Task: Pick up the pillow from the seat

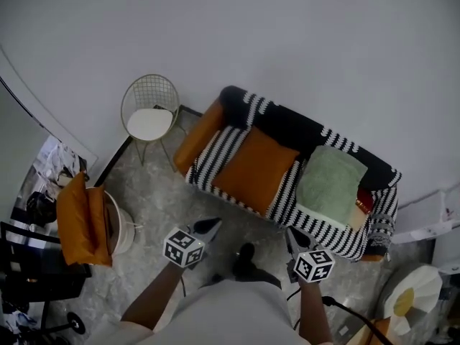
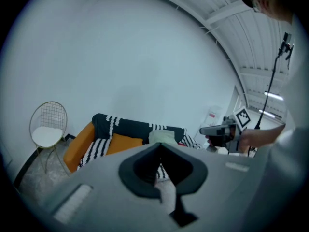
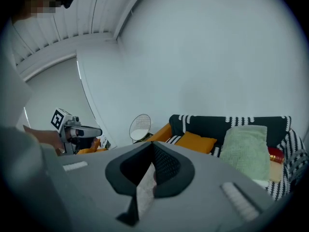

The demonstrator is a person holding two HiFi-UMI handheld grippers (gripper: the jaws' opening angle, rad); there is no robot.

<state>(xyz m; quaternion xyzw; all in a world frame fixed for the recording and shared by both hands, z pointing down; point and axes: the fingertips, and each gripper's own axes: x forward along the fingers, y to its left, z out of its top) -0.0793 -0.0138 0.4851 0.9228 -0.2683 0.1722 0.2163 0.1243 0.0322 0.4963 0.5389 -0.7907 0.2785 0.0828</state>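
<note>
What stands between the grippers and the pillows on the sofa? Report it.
Nothing visible. Only floor separates the left gripper and right gripper from the sofa; the orange pillow and green pillow lie uncovered on its seat.

Red thing [image 1: 365,200] mostly hidden by green pillow [image 1: 330,185], left-edge clutter [image 1: 50,165] indistinct

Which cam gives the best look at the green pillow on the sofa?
Head view: the green pillow lies whole and unobstructed on the striped sofa. Right gripper view shows its front face. Left gripper view shows only its top, small.
</note>
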